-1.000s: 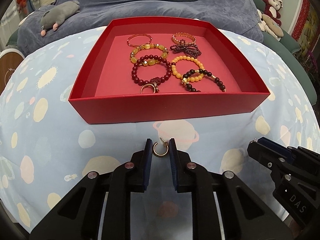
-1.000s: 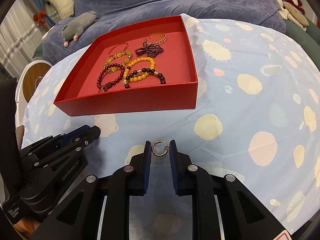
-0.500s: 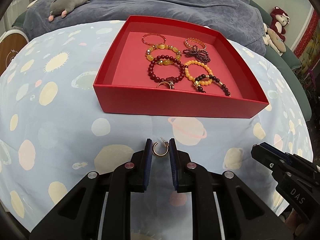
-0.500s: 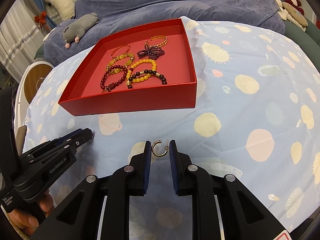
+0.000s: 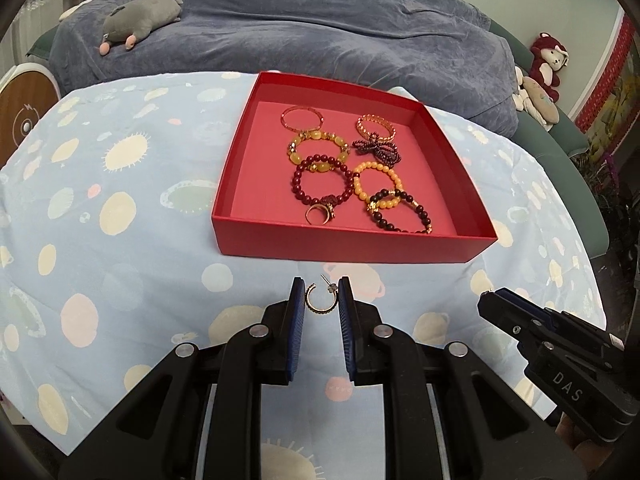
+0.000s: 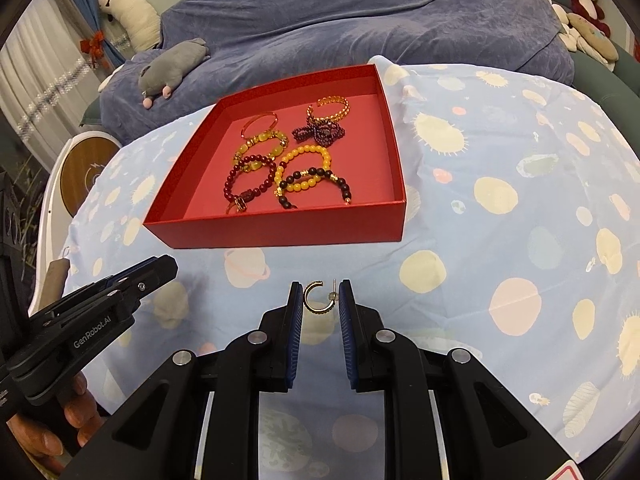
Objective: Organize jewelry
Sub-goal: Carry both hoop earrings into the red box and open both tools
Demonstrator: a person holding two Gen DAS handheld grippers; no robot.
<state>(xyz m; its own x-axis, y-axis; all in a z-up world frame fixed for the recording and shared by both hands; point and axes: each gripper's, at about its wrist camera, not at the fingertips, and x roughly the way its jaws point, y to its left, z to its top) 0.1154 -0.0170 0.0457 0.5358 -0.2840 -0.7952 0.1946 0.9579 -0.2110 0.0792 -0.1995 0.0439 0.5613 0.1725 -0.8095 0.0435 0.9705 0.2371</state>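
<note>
Left tongs (image 5: 321, 300) and right tongs (image 6: 319, 298) each pinch a hoop earring (image 5: 319, 303) over the desk (image 5: 120, 280), short of the red box (image 5: 352, 246) holding bracelets (image 5: 322, 180); sofa (image 5: 320, 32) behind.

Quick count: one red box (image 5: 352, 246) mid-frame with seven bracelets (image 5: 323, 178) and one ring (image 5: 320, 213) inside. Two hoop earrings, one (image 5: 319, 300) per tongs (image 5: 320, 300). One grey plush (image 5: 138, 16) sat upper left, one red plush (image 5: 547, 58) upper right.

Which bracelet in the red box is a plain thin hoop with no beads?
The thin rose-gold bangle in the red box's far left area. It is a smooth hoop; the other bracelets are beaded or chain-linked.
</note>
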